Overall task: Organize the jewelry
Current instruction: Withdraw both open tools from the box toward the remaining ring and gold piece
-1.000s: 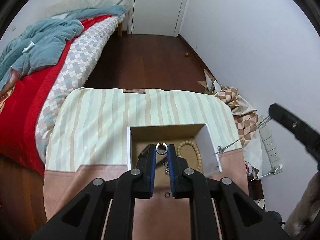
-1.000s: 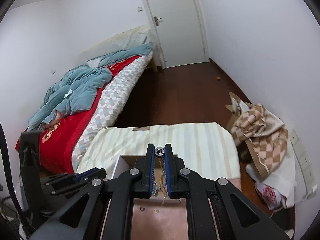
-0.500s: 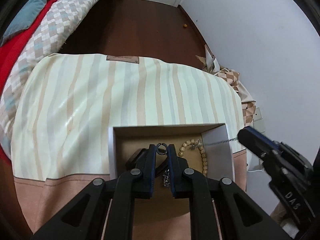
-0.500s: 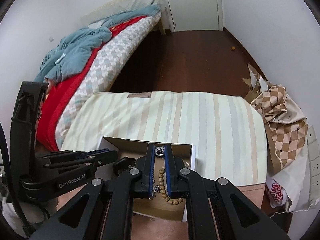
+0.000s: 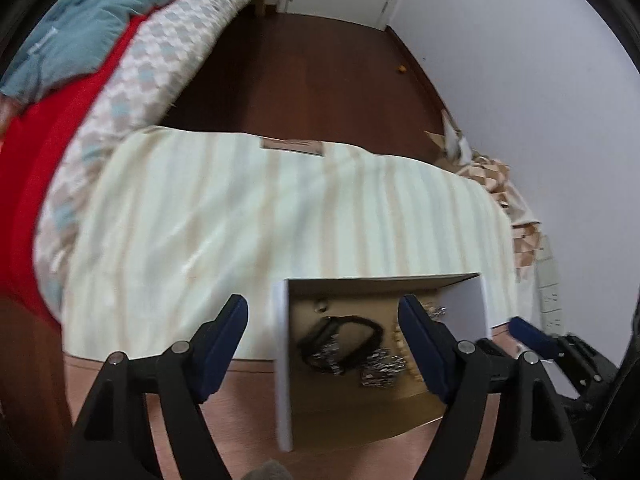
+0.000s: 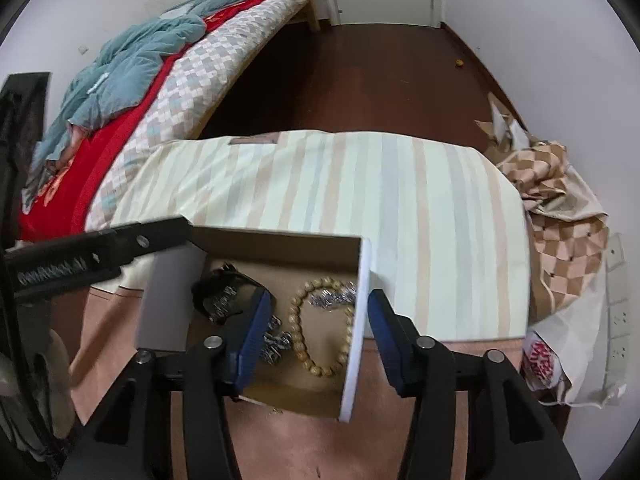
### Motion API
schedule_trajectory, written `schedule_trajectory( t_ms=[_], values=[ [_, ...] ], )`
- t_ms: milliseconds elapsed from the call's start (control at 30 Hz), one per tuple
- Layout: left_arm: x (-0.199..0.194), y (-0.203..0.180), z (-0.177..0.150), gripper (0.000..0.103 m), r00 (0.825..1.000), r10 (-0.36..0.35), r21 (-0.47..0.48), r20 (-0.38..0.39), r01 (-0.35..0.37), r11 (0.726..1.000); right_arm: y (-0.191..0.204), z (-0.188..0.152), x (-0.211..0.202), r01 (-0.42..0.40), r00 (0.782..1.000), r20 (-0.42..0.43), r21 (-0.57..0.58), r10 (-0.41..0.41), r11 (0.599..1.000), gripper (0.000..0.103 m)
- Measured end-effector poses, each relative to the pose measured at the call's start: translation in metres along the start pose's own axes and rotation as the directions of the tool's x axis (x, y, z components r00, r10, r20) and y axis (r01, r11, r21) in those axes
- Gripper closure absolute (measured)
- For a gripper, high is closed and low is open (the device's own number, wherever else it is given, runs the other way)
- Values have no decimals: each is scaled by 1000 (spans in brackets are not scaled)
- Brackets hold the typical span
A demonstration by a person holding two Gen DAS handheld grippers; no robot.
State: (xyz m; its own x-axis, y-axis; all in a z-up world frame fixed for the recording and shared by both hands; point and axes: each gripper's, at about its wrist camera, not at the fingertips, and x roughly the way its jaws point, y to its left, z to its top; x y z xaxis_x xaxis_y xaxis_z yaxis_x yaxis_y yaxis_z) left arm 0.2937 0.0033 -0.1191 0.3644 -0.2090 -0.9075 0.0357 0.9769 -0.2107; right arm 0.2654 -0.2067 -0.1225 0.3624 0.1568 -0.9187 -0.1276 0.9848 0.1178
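Observation:
An open cardboard box [image 5: 282,360] [image 6: 356,344] with white walls sits on the pink front strip of the cover. Inside lie a wooden bead bracelet [image 6: 297,320], silver chains [image 6: 332,298] [image 5: 380,364] and a black strap piece [image 5: 348,340] [image 6: 220,288]. A small round thing [image 5: 321,305] rests near the box's back wall. My left gripper [image 5: 322,314] hangs over the box's left wall, jaws opening, nothing pinched. My right gripper [image 6: 320,306] straddles the right wall above the bracelet, jaws opening too, pads touching nothing. Each gripper shows in the other's view, the right [image 5: 532,336] and the left [image 6: 100,252].
The box stands on a striped cream cover [image 6: 400,200] with a dark wooden floor [image 6: 360,72] behind. A bed with a red and checked quilt [image 6: 192,76] runs along the left. Checked cloth and bags [image 6: 560,208] are piled by the right wall.
Both grippers came down over the box and their jaws opened. The ring left the left jaws and the small jewel with its chain left the right jaws.

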Motion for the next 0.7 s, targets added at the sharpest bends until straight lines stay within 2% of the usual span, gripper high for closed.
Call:
schedule_trajectory(
  t_ms=[67, 133, 267, 300, 433, 700],
  values=[
    [-5, 3, -7, 13, 998, 54, 9, 25, -54, 999, 1, -6, -2, 57, 998, 1, 2, -57, 998, 40],
    [-9, 8, -19, 3, 993, 105, 13, 47, -106, 994, 1, -12, -6, 90, 996, 8, 10, -90, 996, 16],
    [-12, 17, -40, 2, 982, 180, -4, 61, -180, 984, 1, -26, -6, 140, 990, -11, 16, -140, 990, 9],
    [-13, 18, -44, 2, 979, 192, -7, 67, -192, 981, 1, -30, -4, 148, 989, -20, 17, -148, 989, 4],
    [-18, 19, -61, 1, 963, 248, -4, 109, -249, 968, -1, -41, -2, 161, 987, -30, 37, -160, 986, 3],
    [-41, 14, -73, 1, 951, 265, -12, 160, -267, 964, 0, -47, -23, 168, 986, 4, 56, -169, 984, 3]
  ],
)
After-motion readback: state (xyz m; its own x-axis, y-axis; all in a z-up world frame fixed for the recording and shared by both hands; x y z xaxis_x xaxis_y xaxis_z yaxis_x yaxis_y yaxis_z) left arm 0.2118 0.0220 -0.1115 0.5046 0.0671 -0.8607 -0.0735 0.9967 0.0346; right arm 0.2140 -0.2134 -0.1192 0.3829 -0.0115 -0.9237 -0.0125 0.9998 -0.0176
